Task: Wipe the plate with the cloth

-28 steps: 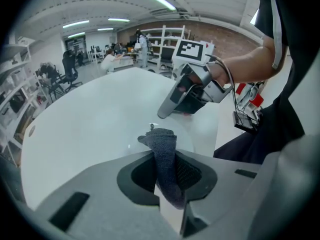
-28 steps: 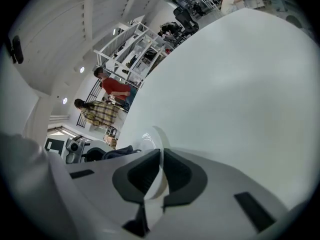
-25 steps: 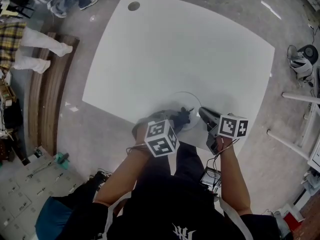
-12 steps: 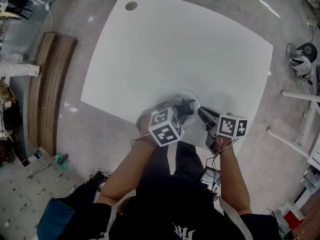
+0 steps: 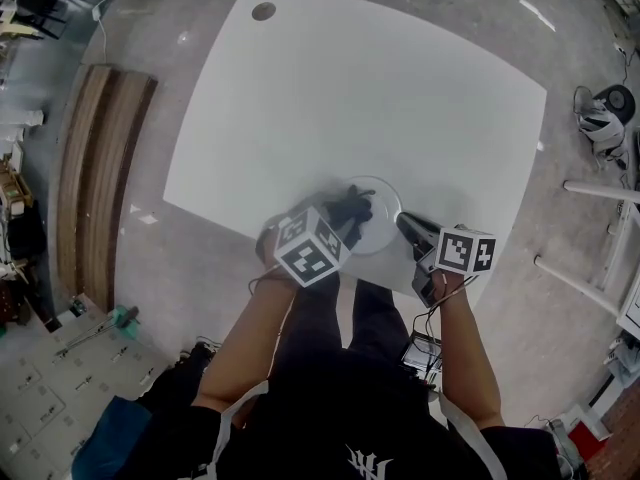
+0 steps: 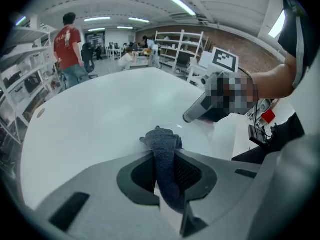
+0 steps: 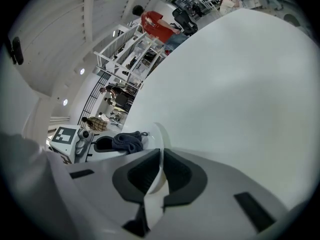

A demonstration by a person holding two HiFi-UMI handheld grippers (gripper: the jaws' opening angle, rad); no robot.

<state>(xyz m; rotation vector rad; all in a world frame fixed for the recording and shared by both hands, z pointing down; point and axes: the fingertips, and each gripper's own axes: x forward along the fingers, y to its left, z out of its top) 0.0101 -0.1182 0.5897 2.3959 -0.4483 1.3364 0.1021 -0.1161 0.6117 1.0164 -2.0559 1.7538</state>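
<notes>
A white plate point(image 5: 378, 230) lies on the white table point(image 5: 380, 98) near its front edge. My left gripper point(image 5: 345, 216) is shut on a dark grey cloth point(image 5: 350, 208), which rests bunched on the plate's left part. In the left gripper view the cloth point(image 6: 164, 156) runs between the jaws and bunches ahead of them. My right gripper point(image 5: 402, 222) is shut on the plate's right rim. The right gripper view shows that rim point(image 7: 159, 159) pinched between the jaws, with the cloth point(image 7: 127, 142) and the left gripper point(image 7: 102, 145) beyond it.
The table's front edge runs just under both grippers. A round cable hole point(image 5: 264, 11) sits at the far left corner. A wooden bench point(image 5: 95, 168) stands left of the table. Shelving and people point(image 6: 70, 46) stand in the background.
My left gripper has slid the cloth leftward and a little farther across the plate. The right gripper and the plate have stayed put.
</notes>
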